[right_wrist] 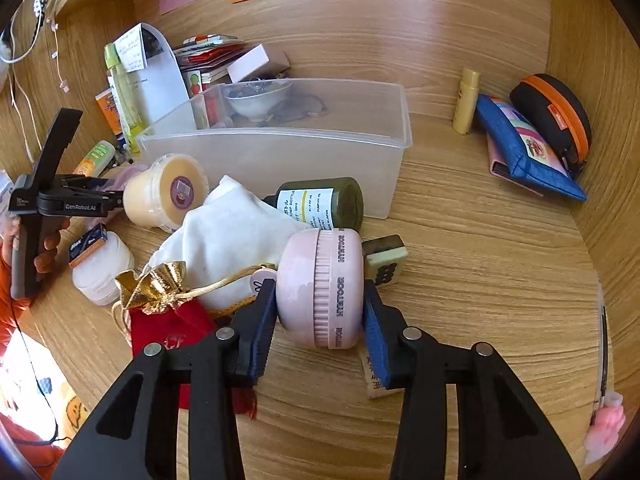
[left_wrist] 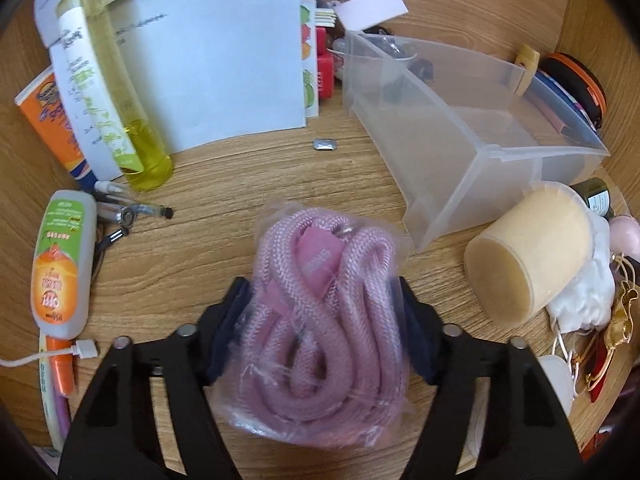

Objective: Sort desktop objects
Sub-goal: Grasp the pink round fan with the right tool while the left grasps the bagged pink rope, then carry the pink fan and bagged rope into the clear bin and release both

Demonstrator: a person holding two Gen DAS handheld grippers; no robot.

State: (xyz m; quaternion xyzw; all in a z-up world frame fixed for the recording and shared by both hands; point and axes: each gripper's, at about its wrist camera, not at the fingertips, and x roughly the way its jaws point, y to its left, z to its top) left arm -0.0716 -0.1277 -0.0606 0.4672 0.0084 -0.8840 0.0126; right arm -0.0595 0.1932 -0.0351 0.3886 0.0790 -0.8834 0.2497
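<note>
My left gripper [left_wrist: 322,312] is shut on a clear bag of pink rope [left_wrist: 324,320] just above the wooden desk. My right gripper [right_wrist: 320,304] is shut on a pink round case [right_wrist: 320,288] marked HYATOOR. A clear plastic bin [left_wrist: 472,128] lies ahead and to the right of the left gripper; it shows in the right wrist view [right_wrist: 288,152] behind the clutter. The left gripper's handle [right_wrist: 44,200] appears at the far left of the right wrist view.
A yellow bottle [left_wrist: 116,92], papers [left_wrist: 208,60], tubes [left_wrist: 64,264] and pens [left_wrist: 128,208] lie to the left. A cream tub [left_wrist: 528,248], white pouch [right_wrist: 224,236], green bottle [right_wrist: 320,204], red-gold pouch [right_wrist: 164,304], blue pouch [right_wrist: 524,152] and orange-black case [right_wrist: 556,116] crowd the right side.
</note>
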